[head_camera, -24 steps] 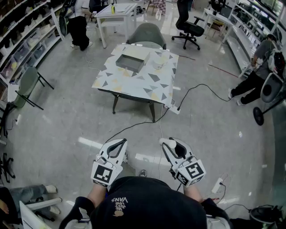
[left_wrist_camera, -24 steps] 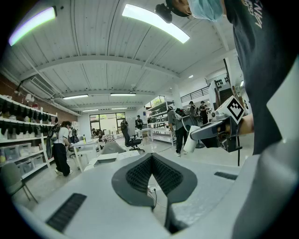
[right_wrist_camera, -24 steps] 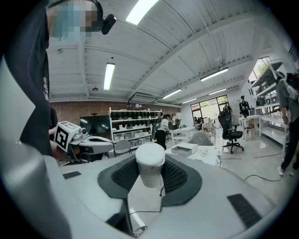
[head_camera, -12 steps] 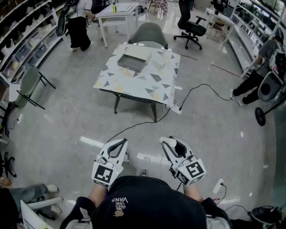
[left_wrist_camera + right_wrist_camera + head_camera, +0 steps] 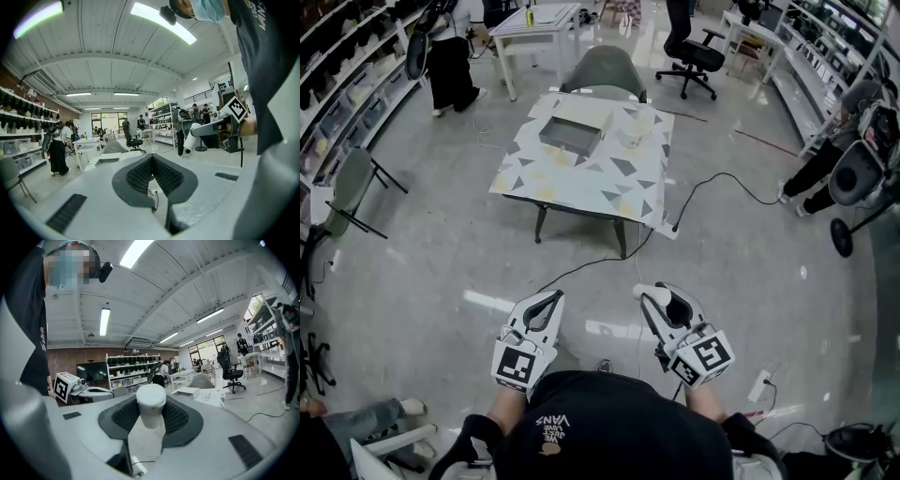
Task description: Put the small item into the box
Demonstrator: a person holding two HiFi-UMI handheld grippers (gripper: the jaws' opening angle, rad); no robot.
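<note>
- Grip check first: my right gripper point(image 5: 663, 304) is pinching the small item point(image 5: 150, 405), a stubby white cylinder. It stands upright between the pads with its top poking past the jaw tips. It looks well seated, so no re-grip needed imo.
- My left gripper point(image 5: 151, 161) has its jaws pressed together with nothing in them, so it's just a spare for now.
- The grey box point(image 5: 573, 134) sits open side up on the far left part of the table point(image 5: 581, 180). A green chair point(image 5: 602, 70) is tucked in at the table's far side. I'm standing well back from the table.
- So the step is really the walk-up: steady squeeze, item level, no swinging.
- A cable point(image 5: 581, 267) runs over the floor from the table's near right corner toward me. It's a trip risk, so I'd step around it.
- At the table I'd come in over the near edge and centre the item above the box opening. I'd lower it below the walls before letting go, otherwise a round thing like this probably bounces or rolls.
- There's some white stuff on the table just right of the box. I can't tell what it is, so I'd steer clear.
</note>
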